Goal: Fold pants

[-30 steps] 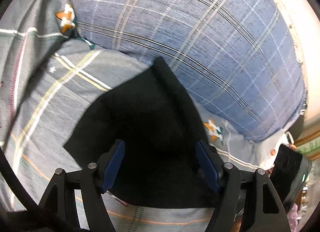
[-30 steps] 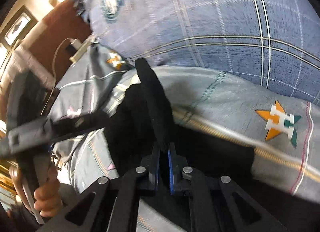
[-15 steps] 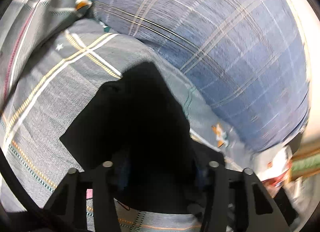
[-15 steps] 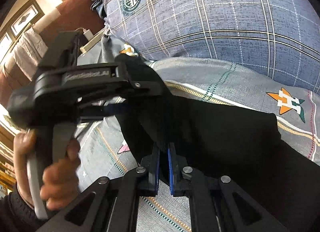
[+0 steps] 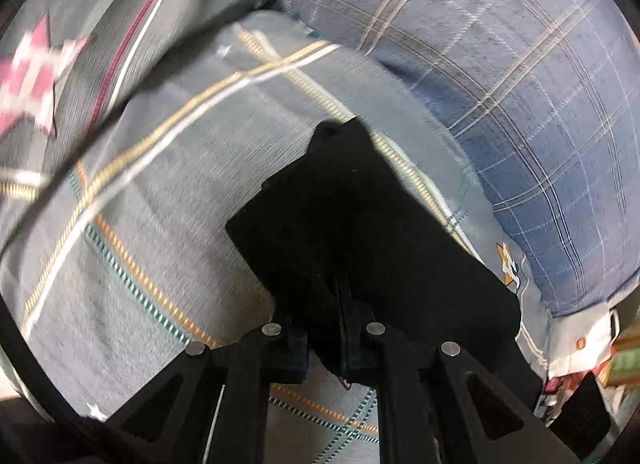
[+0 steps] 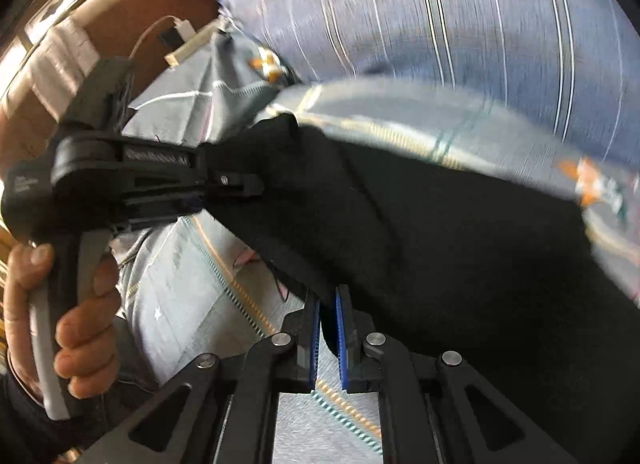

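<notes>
Altogether two tongs, left tongs [image 5: 344, 328] and right tongs [image 6: 329, 328], one black pants [image 6: 440, 232]

Pants [image 5: 360, 224] on bedsheet [image 5: 160, 224], before pillow [image 5: 520, 84]

Left wrist view: close above bedding, facing 12 o'clock along left gripper [image 5: 342, 328]. Right wrist view: equally close, facing 12 o'clock along right gripper [image 6: 328, 328]. Shared: black pants [image 5: 360, 224], grey sheet [image 5: 160, 204], blue pillow [image 5: 520, 84].
</notes>
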`<state>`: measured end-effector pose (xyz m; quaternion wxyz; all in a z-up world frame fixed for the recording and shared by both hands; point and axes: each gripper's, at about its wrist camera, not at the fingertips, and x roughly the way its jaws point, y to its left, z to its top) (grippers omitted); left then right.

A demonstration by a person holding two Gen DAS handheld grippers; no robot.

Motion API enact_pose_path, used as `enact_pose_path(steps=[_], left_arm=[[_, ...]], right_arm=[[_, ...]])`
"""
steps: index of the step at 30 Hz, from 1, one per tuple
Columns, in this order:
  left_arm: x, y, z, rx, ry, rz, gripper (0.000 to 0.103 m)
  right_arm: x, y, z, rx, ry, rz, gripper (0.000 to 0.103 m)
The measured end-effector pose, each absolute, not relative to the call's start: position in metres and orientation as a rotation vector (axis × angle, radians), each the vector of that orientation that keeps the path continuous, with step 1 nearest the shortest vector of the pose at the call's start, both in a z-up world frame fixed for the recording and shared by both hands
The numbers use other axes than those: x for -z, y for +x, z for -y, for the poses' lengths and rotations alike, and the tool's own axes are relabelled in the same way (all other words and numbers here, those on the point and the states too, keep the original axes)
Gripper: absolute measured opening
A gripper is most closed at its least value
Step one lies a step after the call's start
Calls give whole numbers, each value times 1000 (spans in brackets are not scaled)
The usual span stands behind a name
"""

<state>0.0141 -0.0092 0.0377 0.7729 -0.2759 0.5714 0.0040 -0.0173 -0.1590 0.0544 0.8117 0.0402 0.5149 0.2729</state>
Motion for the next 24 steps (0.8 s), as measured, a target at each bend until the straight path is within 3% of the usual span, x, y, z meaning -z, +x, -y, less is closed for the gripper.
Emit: enact_pose_path(steps=[9,11,12,13,15,16,17,24], left_arm=[[-39,9,20,-80,-451,-1232,16],[-45,7,16,-133,-423,-1220,49],[-49,6,13,-160,-415,-1201,53],[-52,4,9,-176,-419,-1178,53],[-61,2,1,-201,-437,-1133,53],[-66,0,-1,-206,-439,-1113,53],[-69,-1,-1,-205,-432,-1097,53],[-77,-2,19,-192,-297,-1086,58]], right_arm=[[-39,-14,160,-567,131,-1160,13],[-38,-12,165,-572,172,-1180,16],[-40,-10,167,-575,182,-1202,17],[-42,-9,169,-580,196,-1216,21],[-49,-10,178,-594,239,-1215,40],[-52,-13,184,-596,259,-1213,65],[-57,-17,191,-577,265,-1203,74],[-67,-48,253,-390,282,-1121,74]])
